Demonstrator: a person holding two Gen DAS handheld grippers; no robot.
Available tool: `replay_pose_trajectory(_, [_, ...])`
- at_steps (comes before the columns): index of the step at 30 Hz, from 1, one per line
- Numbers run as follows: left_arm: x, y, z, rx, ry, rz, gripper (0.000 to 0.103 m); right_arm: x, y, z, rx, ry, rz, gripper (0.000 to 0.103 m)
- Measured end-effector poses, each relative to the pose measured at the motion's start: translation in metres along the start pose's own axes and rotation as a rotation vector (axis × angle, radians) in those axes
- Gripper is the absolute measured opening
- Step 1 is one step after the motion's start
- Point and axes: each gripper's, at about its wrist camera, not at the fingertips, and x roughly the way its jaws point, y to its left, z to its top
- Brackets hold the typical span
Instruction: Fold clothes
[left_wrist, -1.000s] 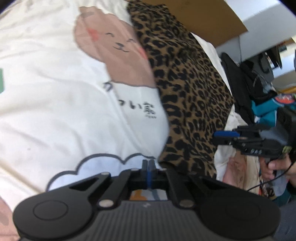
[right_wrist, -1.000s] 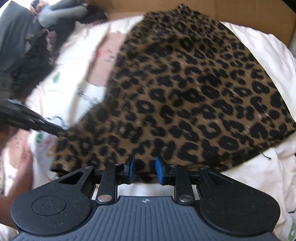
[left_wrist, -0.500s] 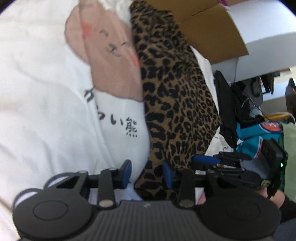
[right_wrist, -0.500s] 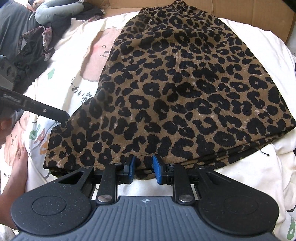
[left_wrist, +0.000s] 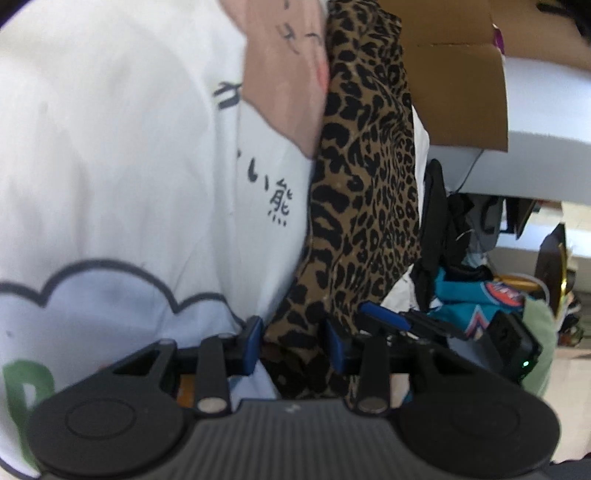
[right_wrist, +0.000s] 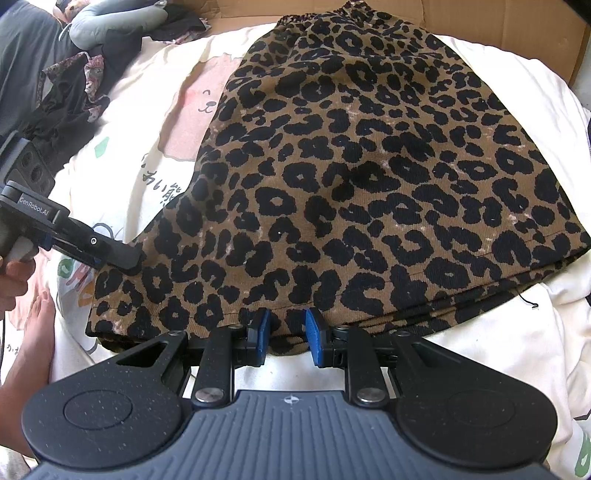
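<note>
A leopard-print skirt (right_wrist: 369, 166) lies flat on a white bear-print blanket (right_wrist: 122, 155), waistband far, hem near. My right gripper (right_wrist: 287, 334) is open with the middle of the hem edge between its blue pads. My left gripper (left_wrist: 293, 345) is open around the skirt's (left_wrist: 362, 192) left hem corner; it also shows in the right wrist view (right_wrist: 122, 258), with its fingertips resting on that corner. The right gripper's blue fingertip (left_wrist: 384, 315) shows in the left wrist view.
A cardboard panel (right_wrist: 498, 22) stands behind the skirt. Dark clothes (right_wrist: 62, 92) are piled at the far left. A teal garment (left_wrist: 469, 306) and other clutter lie beyond the blanket's right edge. A bare hand (right_wrist: 29, 343) rests on the blanket (left_wrist: 110, 147).
My left gripper opened from shut and moved onto the skirt's left hem corner. My right gripper stayed open at the hem's middle and moved slightly closer.
</note>
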Motion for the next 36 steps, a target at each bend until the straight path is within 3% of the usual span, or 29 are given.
replay_pose_trajectory(4, [0.001, 0.0, -0.003, -0.016, 0.028, -0.032, 0.035, 0.0, -0.001, 0.0, -0.002, 0.001, 0.001, 0.028])
replay_pose_trajectory(5, [-0.001, 0.0, -0.004, -0.021, 0.027, -0.056, 0.028, 0.0, -0.001, 0.0, -0.003, 0.0, 0.001, 0.028])
replay_pose_trajectory(9, [-0.011, 0.0, -0.009, -0.045, -0.02, -0.141, 0.026, 0.0, 0.0, 0.0, 0.0, -0.001, 0.001, 0.028])
replay_pose_trajectory(12, [-0.007, 0.002, -0.011, -0.042, -0.011, -0.103, 0.033, 0.0, 0.0, -0.001, 0.0, -0.001, 0.0, 0.028])
replay_pose_trajectory(14, [-0.001, 0.004, -0.013, -0.058, 0.002, -0.08, 0.045, -0.001, 0.0, -0.001, 0.003, -0.002, -0.001, 0.028])
replay_pose_trajectory(17, [0.005, 0.006, -0.016, -0.065, -0.002, -0.098, 0.053, -0.005, -0.001, 0.001, 0.009, -0.016, -0.001, 0.028])
replay_pose_trajectory(21, [0.01, 0.006, -0.021, -0.073, 0.003, -0.118, 0.053, -0.013, -0.011, 0.003, 0.032, -0.054, -0.027, 0.028])
replay_pose_trajectory(28, [0.018, 0.011, -0.034, -0.104, 0.019, -0.11, 0.042, -0.023, -0.038, 0.007, 0.102, -0.106, -0.104, 0.033])
replay_pose_trajectory(31, [0.019, 0.013, -0.035, -0.118, 0.011, -0.087, 0.019, -0.028, -0.047, 0.008, 0.122, -0.127, -0.133, 0.037])
replay_pose_trajectory(36, [0.017, 0.012, -0.038, -0.109, 0.004, -0.055, 0.014, -0.037, -0.066, 0.01, 0.17, -0.166, -0.193, 0.044])
